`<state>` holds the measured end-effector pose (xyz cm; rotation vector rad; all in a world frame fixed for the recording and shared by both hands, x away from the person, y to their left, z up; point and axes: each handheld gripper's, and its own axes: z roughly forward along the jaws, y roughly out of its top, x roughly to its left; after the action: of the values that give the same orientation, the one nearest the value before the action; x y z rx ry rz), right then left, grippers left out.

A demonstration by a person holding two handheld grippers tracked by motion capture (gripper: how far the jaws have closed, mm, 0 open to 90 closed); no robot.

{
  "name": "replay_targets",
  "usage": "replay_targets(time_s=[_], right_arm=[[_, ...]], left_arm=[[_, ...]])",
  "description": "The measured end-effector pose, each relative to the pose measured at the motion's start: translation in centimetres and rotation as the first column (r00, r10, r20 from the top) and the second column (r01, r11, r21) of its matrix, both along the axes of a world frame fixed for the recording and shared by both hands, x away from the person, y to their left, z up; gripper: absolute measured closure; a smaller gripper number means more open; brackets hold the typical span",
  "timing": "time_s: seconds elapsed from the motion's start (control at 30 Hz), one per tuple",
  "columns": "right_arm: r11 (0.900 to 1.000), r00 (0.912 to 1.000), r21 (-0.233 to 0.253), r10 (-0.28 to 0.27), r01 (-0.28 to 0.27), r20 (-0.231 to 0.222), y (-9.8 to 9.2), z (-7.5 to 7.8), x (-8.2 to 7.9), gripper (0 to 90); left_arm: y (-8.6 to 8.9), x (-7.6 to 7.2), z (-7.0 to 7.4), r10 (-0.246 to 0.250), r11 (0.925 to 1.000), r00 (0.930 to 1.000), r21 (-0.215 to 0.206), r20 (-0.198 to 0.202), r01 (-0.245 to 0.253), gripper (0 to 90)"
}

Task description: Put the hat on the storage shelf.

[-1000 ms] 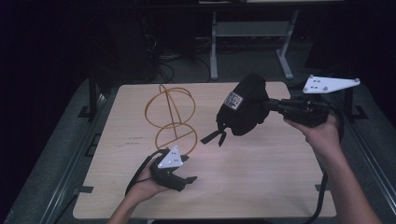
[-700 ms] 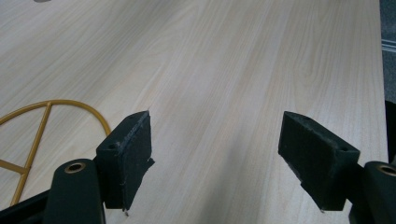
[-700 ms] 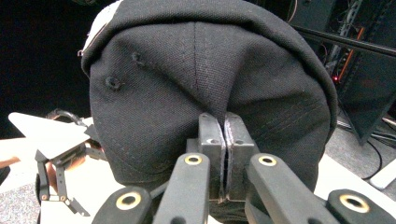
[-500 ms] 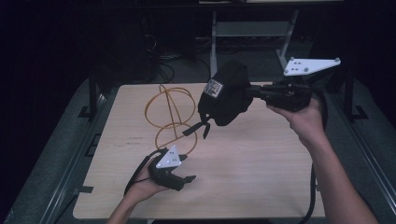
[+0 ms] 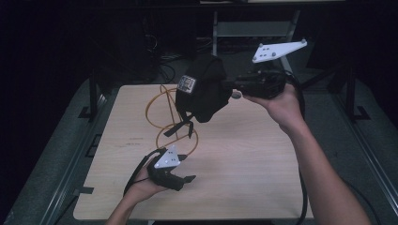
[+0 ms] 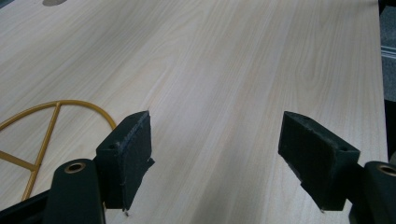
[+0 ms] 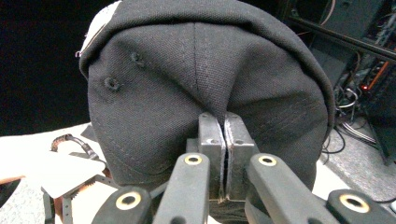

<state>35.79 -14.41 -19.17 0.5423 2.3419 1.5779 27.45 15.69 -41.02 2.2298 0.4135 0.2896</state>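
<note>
A black cap (image 5: 202, 89) with a white label hangs in the air above the back of the table, its strap dangling below. My right gripper (image 5: 231, 87) is shut on the cap's fabric (image 7: 201, 79), the two jaws pressed together on a fold. A yellow wire stand (image 5: 165, 112) made of hoops rises from the table just left of and below the cap. My left gripper (image 5: 190, 179) rests low on the table near the front left, open, with bare wood between its pads (image 6: 130, 161). Part of the yellow wire stand (image 6: 51, 116) curves to the left of that gripper.
The light wooden table (image 5: 244, 173) has free room across its middle and right. Metal rails (image 5: 80, 154) run along both sides. Behind the table stand a shelf frame (image 5: 253, 28) and tangled cables in a dark room.
My right gripper has carried the cap up and to the left, from the table's right back toward the wire stand. The left gripper has stayed where it was.
</note>
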Motion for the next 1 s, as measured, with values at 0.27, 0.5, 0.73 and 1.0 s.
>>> replay_targets(time_s=[0.27,0.5,0.73,1.0], right_arm=[[0.997,0.999,-0.066,0.039,-0.041,-0.022,3.3,0.6,1.4,88.2],[0.993,0.9977,-0.097,0.06,-0.063,-0.03,6.2,1.2,2.7,88.1],[0.99,0.9969,-0.124,0.064,-0.069,-0.045,8.9,1.7,4.1,88.0],[0.99,0.9966,-0.133,0.041,-0.05,-0.072,11.8,1.2,5.8,87.8]], left_arm=[[-0.2,0.0,-0.2,-0.014,0.9999,0.9999,0.003,0.007,0.014,25.5],[-0.3,0.1,-0.3,-0.016,0.9999,0.9999,-0.004,-0.003,0.015,25.5],[-0.4,0.0,-0.3,-0.018,0.9998,0.9998,-0.012,-0.01,0.017,25.6],[-0.4,0.1,-0.4,-0.026,0.9996,0.9997,0.005,-0.001,0.026,25.6]])
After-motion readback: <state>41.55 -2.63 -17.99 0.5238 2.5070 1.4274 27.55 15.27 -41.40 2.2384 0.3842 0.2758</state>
